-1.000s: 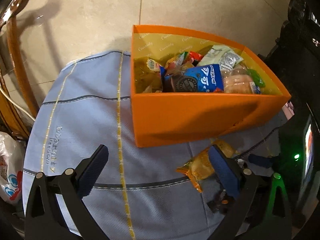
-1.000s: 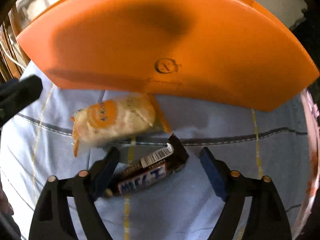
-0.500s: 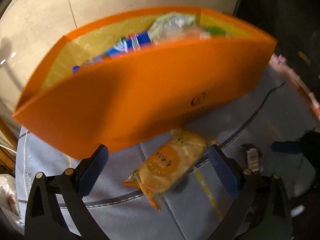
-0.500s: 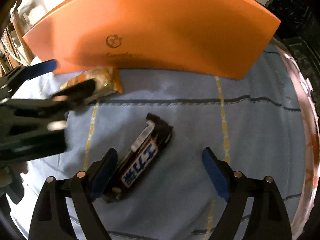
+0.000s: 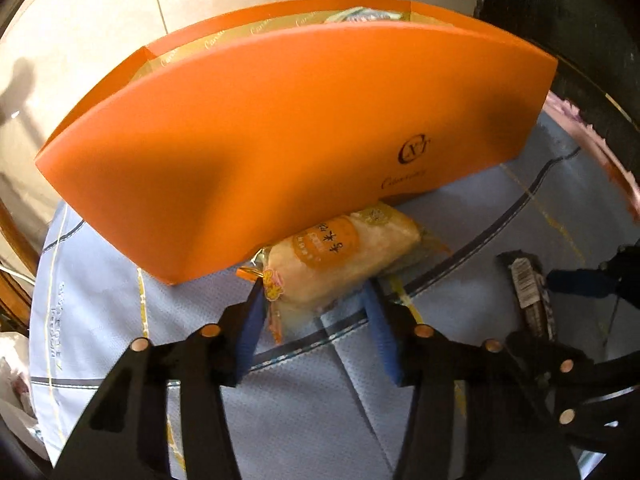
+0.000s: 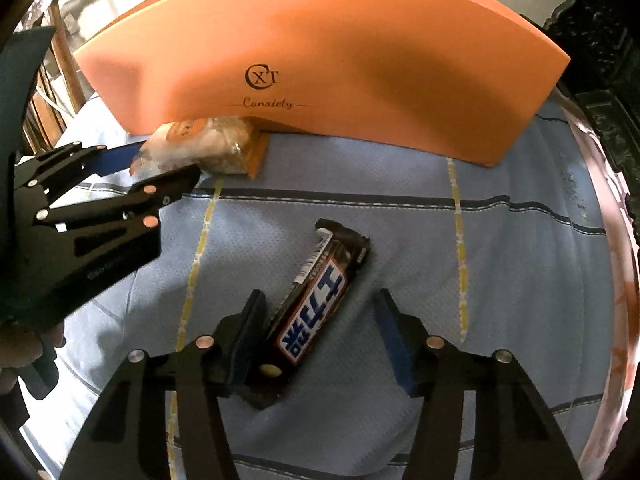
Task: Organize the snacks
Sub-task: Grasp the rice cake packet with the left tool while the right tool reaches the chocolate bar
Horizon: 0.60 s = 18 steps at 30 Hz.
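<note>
- Orange box (image 5: 280, 152): stands on the worktop (image 6: 500, 280), which carries a light blue cloth with yellow and dark stripes. The front wall bears a "CXT" monogram above the script word "Canxiety" (image 6: 267, 103). Snack wrappers show above the rim in the left wrist view.
- Yellow snack pack (image 5: 340, 260): lies on the cloth, touching the base of the box front. An orange round label carries characters too small to read.
- Left gripper (image 5: 316, 304): its jaws have just been closing, and the near end of the pack is between them. The blue pads (image 5: 250, 328) stand at the pack's sides; whether they press on it cannot be told.
- Chocolate bar (image 6: 316, 312): dark wrapper with blue-and-white lettering and a barcode strip, lying diagonally on the cloth, apart from the box.
- Right gripper (image 6: 320, 328): jaws have just been closing around the bar. The left pad touches the wrapper; the right pad stands clear, so the bar is not clamped.
</note>
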Motion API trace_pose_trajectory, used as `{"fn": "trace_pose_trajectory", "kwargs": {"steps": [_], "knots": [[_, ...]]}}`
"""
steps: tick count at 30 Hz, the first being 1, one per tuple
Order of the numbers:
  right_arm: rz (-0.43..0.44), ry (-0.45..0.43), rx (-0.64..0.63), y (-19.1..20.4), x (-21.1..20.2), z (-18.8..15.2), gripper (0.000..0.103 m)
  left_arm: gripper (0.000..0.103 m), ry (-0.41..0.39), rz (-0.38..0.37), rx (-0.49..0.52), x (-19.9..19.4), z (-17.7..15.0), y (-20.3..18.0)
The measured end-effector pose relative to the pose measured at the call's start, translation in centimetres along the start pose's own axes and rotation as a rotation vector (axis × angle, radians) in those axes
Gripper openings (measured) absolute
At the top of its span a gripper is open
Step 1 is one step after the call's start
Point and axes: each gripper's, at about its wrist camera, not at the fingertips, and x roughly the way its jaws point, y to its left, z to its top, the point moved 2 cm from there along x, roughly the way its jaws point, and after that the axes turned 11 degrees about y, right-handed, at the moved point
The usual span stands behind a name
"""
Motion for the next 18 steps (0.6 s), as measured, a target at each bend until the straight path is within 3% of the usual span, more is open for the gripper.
{"fn": "trace_pose_trajectory", "kwargs": {"steps": [2, 6, 9, 11, 12, 14, 15, 18], "knots": [[-0.001, 0.004, -0.003, 0.4, -0.4, -0.1, 0.057, 0.084, -0.04, 0.013, 0.011, -0.7, 0.4, -0.3], [0.0, 0.005, -0.013, 0.1, -0.5, 0.0, 0.057, 0.093, -0.073, 0.015, 0.058, -1.2, 1.8, -1.7], [0.0, 0.005, -0.021, 0.3, -0.1, 0.1, 0.058, 0.097, -0.004, 0.057, 0.083, 0.4, 2.7, -2.7], [-0.001, 0.003, -0.02, 0.0, -0.3, -0.1, 0.06, 0.097, 0.06, 0.044, 0.003, 1.7, 3.5, -2.3], [-0.001, 0.001, -0.019, -0.2, -0.2, -0.2, 0.061, 0.093, 0.069, 0.013, -0.041, 1.9, 3.6, -1.9], [0.005, -0.006, -0.019, -0.9, 0.4, 0.2, 0.064, 0.071, 0.081, -0.06, -0.089, 2.0, 3.6, -1.7], [0.003, -0.01, -0.025, -0.9, 0.4, 0.0, 0.064, 0.063, 0.067, -0.049, -0.074, 1.6, 3.5, -2.2], [0.014, -0.015, -0.015, -1.1, 0.3, -0.2, 0.064, 0.053, 0.047, -0.064, -0.049, 1.2, 3.0, -2.9]]}}
